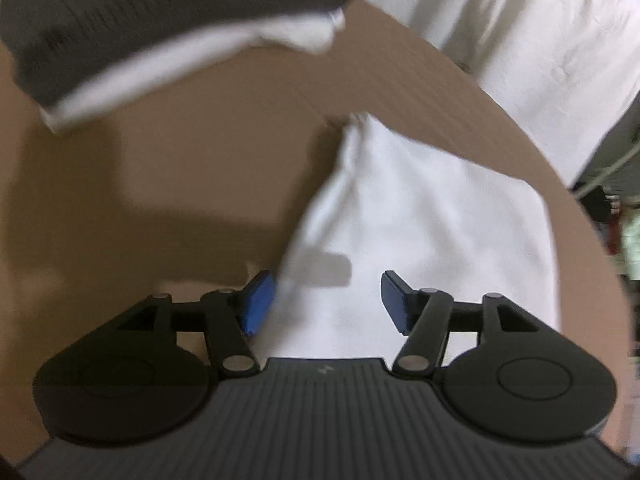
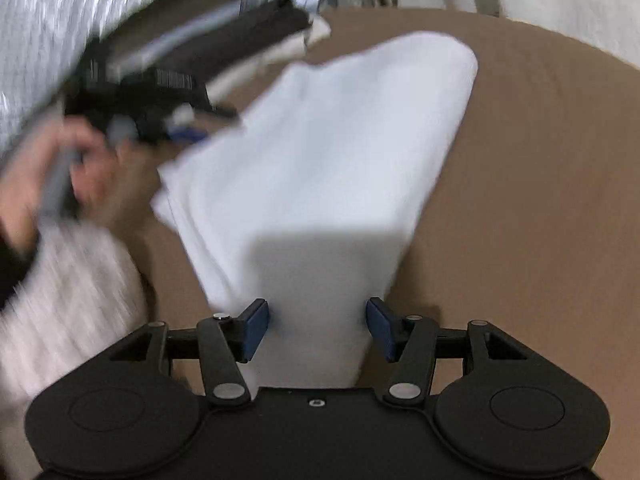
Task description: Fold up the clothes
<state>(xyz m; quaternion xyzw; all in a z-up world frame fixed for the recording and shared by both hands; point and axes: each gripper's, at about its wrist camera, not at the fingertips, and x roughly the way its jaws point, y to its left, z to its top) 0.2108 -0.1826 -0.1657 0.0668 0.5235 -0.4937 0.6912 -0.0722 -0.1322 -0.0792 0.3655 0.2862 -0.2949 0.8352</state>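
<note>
Item: white cloth (image 2: 320,152), folded into layers, lying on my brown table (image 2: 540,160).
My left claw (image 1: 328,300): spread, empty, over cloth.
My right claw (image 2: 318,328): spread, straddling cloth's near end.
Risk: pinching one layer only, undoing folds.

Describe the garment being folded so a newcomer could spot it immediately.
Start at the brown table. The white garment lies folded in its middle, a long strip between both open grippers. Unlike the stack of grey and white clothes at the table's far edge, it lies alone.
</note>
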